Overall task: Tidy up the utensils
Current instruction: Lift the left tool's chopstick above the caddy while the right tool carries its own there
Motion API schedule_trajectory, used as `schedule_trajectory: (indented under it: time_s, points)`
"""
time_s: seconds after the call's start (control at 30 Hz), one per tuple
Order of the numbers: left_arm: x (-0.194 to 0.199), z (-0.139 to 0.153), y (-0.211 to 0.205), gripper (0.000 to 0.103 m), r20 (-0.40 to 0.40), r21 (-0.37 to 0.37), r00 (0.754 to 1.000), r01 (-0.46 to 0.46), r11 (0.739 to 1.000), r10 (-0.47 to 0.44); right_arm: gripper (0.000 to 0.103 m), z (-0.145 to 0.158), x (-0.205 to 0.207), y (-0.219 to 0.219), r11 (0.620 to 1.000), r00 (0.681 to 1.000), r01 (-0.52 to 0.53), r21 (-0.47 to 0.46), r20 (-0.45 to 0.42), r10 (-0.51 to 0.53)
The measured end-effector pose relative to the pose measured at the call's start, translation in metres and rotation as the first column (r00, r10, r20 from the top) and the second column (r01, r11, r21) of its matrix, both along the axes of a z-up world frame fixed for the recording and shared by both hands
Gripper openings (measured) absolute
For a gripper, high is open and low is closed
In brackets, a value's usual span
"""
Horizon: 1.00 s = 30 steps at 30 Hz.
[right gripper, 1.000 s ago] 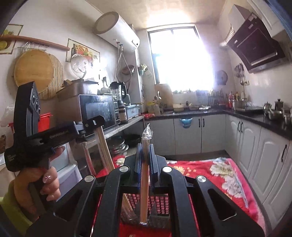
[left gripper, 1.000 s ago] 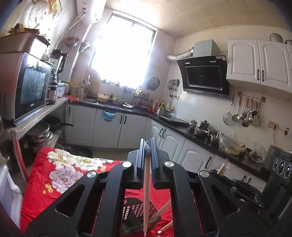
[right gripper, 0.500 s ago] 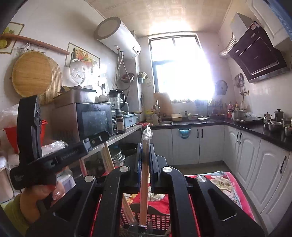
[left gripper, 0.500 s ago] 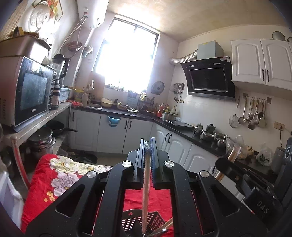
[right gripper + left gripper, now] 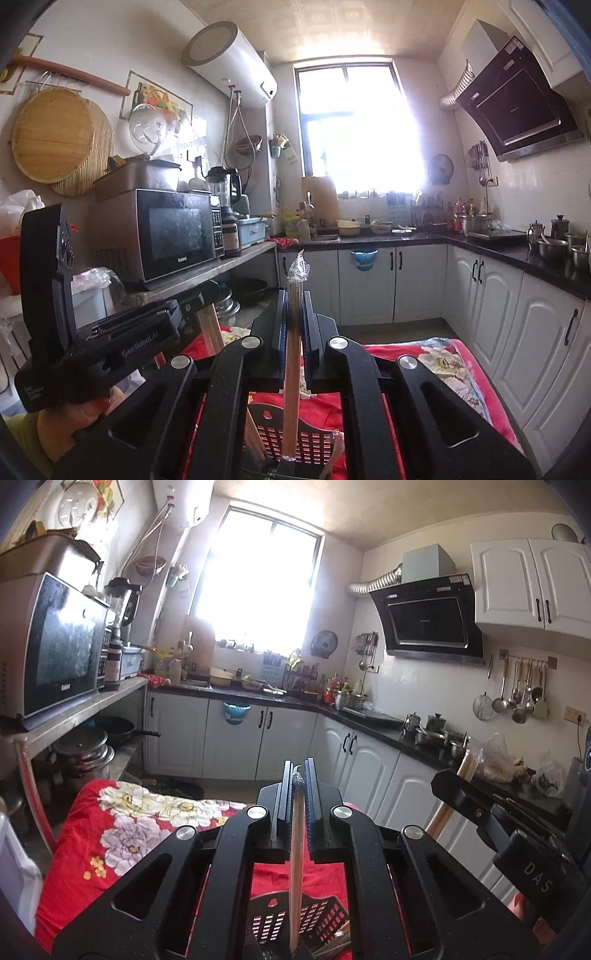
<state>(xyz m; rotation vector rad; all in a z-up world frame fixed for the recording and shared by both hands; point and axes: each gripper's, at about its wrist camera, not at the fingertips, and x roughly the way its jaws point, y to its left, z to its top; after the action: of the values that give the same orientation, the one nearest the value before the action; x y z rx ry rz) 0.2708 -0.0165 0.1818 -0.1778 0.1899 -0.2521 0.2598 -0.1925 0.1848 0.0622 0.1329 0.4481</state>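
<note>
My left gripper (image 5: 298, 775) is shut on a wrapped pair of wooden chopsticks (image 5: 295, 878) that hangs down into a black slotted utensil basket (image 5: 317, 919) on the red flowered cloth (image 5: 122, 834). My right gripper (image 5: 294, 302) is shut on another wrapped pair of chopsticks (image 5: 291, 387), upright, its lower end inside the same basket (image 5: 310, 439). Each gripper shows in the other's view: the right gripper (image 5: 491, 823) at the right, the left gripper (image 5: 110, 347) at the left with its chopsticks (image 5: 210, 328). More chopsticks (image 5: 334, 454) lean in the basket.
A microwave (image 5: 55, 650) and blender stand on a steel shelf at the left, with pots (image 5: 83, 753) below. White cabinets (image 5: 236, 738) under a dark counter run along the back and right. A range hood (image 5: 428, 616) and hanging ladles (image 5: 517, 694) are on the right wall.
Both grippers have sunk toward the basket with their chopsticks, whose lower ends now stand inside it. The two grippers have drawn closer together.
</note>
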Motion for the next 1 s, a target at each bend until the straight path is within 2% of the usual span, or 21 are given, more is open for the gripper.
schedule_trajectory:
  time_s: [0.57,1.0]
  points:
    - [0.008,-0.046,-0.01,0.003,-0.036,0.048,0.999,0.0,0.999,0.002,0.007,-0.044,0.031,0.004,1.0,0.998,0.012,-0.01,-0.062,-0.013]
    - [0.012,-0.071,-0.015,0.003,-0.08,0.046,0.996,0.027,0.999,-0.023,0.007,-0.07,0.05,0.004,1.0,0.993,0.018,-0.014,-0.115,-0.02]
